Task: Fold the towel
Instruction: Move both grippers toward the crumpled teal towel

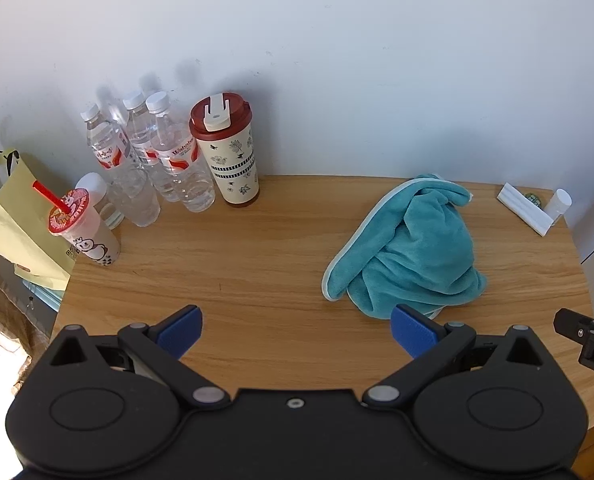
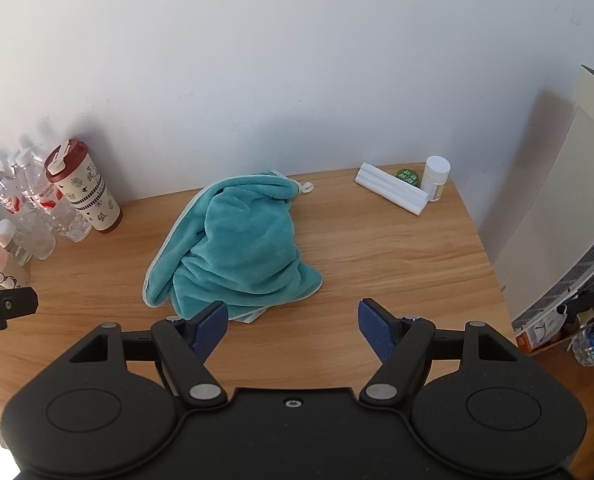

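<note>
Both tongs released, gripping nothing. Towel [image 2: 233,248] is a crumpled heap on the counter [image 2: 397,256], long axis running 12 to 6. From my right tongs [image 2: 293,326] it's at 11, near hem just beside the left fingertip. From my left tongs [image 1: 297,330] at 1. Right looks marginally nearer.

The wooden table [image 1: 257,264] stood against a white wall. A crumpled teal towel [image 2: 237,248] lay on it, just ahead of the right gripper's left finger. Water bottles [image 1: 153,160], a lidded tumbler [image 1: 229,152] and a straw cup [image 1: 85,228] stood far beyond the left gripper's left finger
</note>
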`<state>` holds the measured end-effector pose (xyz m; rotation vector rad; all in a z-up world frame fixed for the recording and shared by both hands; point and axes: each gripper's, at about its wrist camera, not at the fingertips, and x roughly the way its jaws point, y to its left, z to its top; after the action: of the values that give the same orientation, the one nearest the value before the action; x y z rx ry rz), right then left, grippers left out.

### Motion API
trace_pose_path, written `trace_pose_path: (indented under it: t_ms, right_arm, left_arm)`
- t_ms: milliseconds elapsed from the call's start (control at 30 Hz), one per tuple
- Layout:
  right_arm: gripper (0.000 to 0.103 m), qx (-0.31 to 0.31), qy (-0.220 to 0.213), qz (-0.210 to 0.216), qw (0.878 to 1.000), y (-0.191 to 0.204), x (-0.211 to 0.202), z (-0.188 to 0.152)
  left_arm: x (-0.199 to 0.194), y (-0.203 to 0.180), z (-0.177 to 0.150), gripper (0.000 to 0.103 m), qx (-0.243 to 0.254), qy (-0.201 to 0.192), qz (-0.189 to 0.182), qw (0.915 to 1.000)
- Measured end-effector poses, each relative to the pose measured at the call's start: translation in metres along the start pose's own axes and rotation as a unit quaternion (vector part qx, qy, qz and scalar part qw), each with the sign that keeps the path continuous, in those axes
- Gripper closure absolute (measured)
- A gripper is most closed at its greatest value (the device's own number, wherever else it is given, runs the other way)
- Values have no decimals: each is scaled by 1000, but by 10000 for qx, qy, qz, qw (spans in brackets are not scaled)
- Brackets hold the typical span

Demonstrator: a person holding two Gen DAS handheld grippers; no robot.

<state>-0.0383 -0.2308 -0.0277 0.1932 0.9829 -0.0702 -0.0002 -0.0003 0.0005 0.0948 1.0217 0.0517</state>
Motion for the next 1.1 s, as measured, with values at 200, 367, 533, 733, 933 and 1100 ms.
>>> trace_pose_path:
  t_ms: [200, 367, 533, 733, 933, 1100]
  right_arm:
    - [26, -127, -134, -189, 9996, -1, -2, -3]
    - [26, -67, 8, -42, 10000, -11, 0, 6]
    - [26, -57, -5, -87, 9999, -12, 3, 6]
    - [26, -99, -50, -122, 9999, -13, 6, 3]
    - [26, -134, -35, -111, 9998, -13, 5, 8]
    - [26, -115, -59, -148, 9998, -13, 4, 7]
  left_arm:
    - [-3, -7, 2, 0, 50, 17, 38, 10000]
    - [-1, -12, 5, 0, 62, 68, -16, 10000]
    - [-2, -15, 10, 0, 70, 31, 12, 10000]
    - [0, -20, 6, 0, 99, -12, 94, 9999]
    - [0, -20, 13, 0, 157, 53, 88, 9998]
    - [0, -20, 7, 0, 199, 43, 78, 9998]
